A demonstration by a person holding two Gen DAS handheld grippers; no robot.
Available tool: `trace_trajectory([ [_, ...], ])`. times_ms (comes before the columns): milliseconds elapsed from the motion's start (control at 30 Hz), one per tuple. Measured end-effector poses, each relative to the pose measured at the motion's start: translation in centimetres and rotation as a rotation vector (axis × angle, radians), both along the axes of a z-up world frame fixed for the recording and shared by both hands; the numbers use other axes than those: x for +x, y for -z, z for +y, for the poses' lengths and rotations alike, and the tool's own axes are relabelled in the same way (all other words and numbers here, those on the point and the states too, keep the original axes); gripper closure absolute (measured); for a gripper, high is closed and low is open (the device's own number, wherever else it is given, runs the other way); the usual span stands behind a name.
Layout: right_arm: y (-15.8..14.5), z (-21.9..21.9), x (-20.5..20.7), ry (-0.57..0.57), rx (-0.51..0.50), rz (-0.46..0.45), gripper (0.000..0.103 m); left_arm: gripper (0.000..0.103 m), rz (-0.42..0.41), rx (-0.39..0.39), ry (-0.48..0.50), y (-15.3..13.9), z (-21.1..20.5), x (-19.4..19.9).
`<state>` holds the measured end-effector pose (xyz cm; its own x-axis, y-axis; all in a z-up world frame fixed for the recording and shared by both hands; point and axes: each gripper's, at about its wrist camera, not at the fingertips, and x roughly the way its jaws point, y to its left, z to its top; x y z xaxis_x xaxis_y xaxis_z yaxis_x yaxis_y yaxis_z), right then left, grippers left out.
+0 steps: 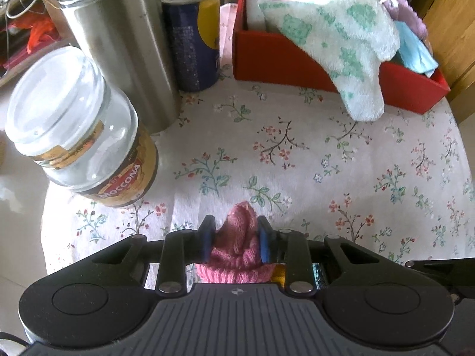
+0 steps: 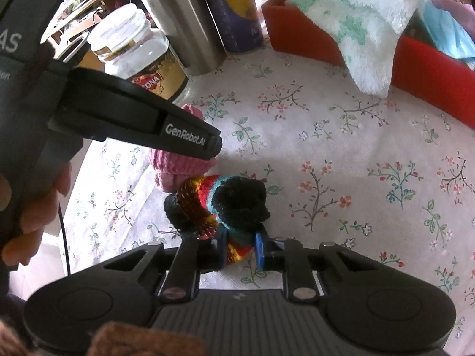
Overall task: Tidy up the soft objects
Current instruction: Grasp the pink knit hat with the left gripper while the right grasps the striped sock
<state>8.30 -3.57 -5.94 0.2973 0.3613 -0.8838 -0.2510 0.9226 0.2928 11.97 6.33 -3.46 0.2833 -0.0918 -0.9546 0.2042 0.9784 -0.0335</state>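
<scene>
A pink knit piece (image 1: pixel 237 246) sits bunched between the blue pads of the left gripper (image 1: pixel 236 238), which is clenched on it just above a table covered in a white floral cloth (image 1: pixel 326 160). Just beside it, a striped knit piece (image 2: pixel 219 204) in black, red, orange and teal lies on the cloth, touching the pink one in the right wrist view; the right gripper (image 2: pixel 240 250) pinches its near end tightly between its jaws. In that same view the left gripper's black body crosses in from the left, with the fingers (image 2: pixel 38 204) of a person's hand wrapped round its handle. Both grippers point steeply down at the table. Farther back on the right stands a red box (image 1: pixel 285 59) holding soft things: a fluffy white cloth with green patches (image 1: pixel 341 47) hangs over its front wall with its tip resting on the tablecloth, and a light blue cloth (image 1: pixel 415 50) and a purple fuzzy item (image 1: pixel 409 14) lie behind it. A white foam block (image 1: pixel 255 9) stands at the box's left end. At the back left, well apart from the knit pieces, stand a glass coffee jar (image 1: pixel 86 130) with a gold label, a steel flask (image 1: pixel 118 38) just behind it, and a dark blue and yellow can (image 1: pixel 193 38) next to the flask. Clutter beyond the table is too blurred to tell.
</scene>
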Motion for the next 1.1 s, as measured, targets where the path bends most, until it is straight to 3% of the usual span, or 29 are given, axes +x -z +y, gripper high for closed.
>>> trace_trajectory([
  [333, -1.8, -3.6, 0.6, 0.077, 0.039, -0.030, 0.103, 0.073, -0.039, -0.031, 0.003, -1.3, 0.2, -0.5],
  [567, -2.5, -6.0, 0.7, 0.133, 0.039, -0.053, 0.103, 0.073, -0.101, 0.002, 0.042, -2.2, -1.5, -1.1],
  [800, -1.9, -4.9, 0.9, 0.106, 0.042, -0.032, 0.103, 0.073, -0.154, 0.000, 0.024, -3.4, -1.2, -1.4],
  [833, -1.9, -4.5, 1.0, 0.107, 0.040, -0.037, 0.097, 0.073, -0.160, -0.002, 0.017, -3.6, -0.9, -1.5],
  [900, -1.7, -3.2, 1.2, 0.077, 0.019, -0.059, 0.069, 0.073, -0.173, 0.010, 0.005, -3.9, -0.4, -1.6],
  [967, -1.4, -1.8, 1.2, 0.040, -0.016, -0.090, 0.063, 0.073, -0.184, 0.020, -0.008, -4.0, 0.1, -1.6],
  [1067, -0.1, -0.1, 1.1, -0.004, -0.102, -0.121, 0.067, 0.073, -0.196, 0.028, -0.026, -4.2, 0.8, -1.5],
  [1100, 0.6, 0.4, 1.1, -0.026, -0.136, -0.105, 0.084, 0.073, -0.200, 0.030, -0.029, -4.3, 0.9, -1.5],
])
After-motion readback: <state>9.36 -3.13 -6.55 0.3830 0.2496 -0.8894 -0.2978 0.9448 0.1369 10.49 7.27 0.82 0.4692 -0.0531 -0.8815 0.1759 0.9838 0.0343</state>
